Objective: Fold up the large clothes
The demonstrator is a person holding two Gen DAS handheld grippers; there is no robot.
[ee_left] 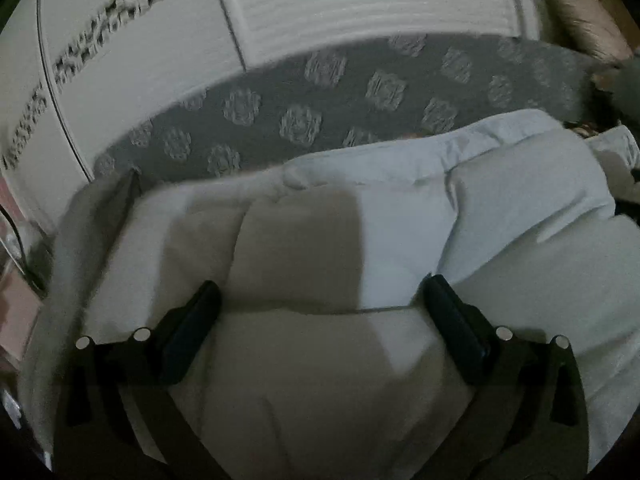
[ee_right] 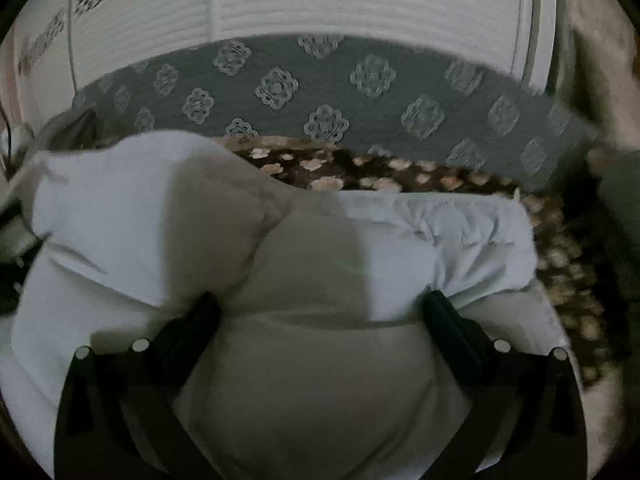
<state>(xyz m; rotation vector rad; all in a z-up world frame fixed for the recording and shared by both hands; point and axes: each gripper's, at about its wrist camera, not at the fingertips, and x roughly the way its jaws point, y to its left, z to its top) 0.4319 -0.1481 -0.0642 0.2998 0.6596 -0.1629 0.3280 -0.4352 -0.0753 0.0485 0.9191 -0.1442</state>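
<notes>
Clothing here is one big, puffy, pale quilted jacket point(ee_left: 400, 220), lying bundled on a bed and filling the near part of both wrist views. Under the left claw point(ee_left: 320, 300) the fingers stand wide apart, one black pad point(ee_left: 196, 320) on the left and the other on the right, both pressed down into the padding on either side of a stitched seam; nothing is pinched between them. The right claw point(ee_right: 320, 312) looks the same: jaws spread, tips sunk into the soft jacket point(ee_right: 280, 260) at a seam, gripping nothing.

Outward from the claws, the jacket appears already doubled over. In the left view a thick fold edge runs across the far side, with layers stacked beneath it. In the right view a rounded lump sits at the far left and a crumpled hem at the far right. I judge the main folds are made and the claws are flattening or releasing the bundle, so the task seems well along. What may remain is tidying the loose far-right edge and perhaps one more fold; whether sleeves are tucked in is hidden.

Beyond the jacket lies a brown flowered blanket point(ee_right: 400, 172), then a grey patterned cover point(ee_right: 360, 100). Farthest off stands a white slatted cabinet point(ee_right: 320, 0). A fuzzy beige throw point(ee_left: 580, 8) sits at the far right.
</notes>
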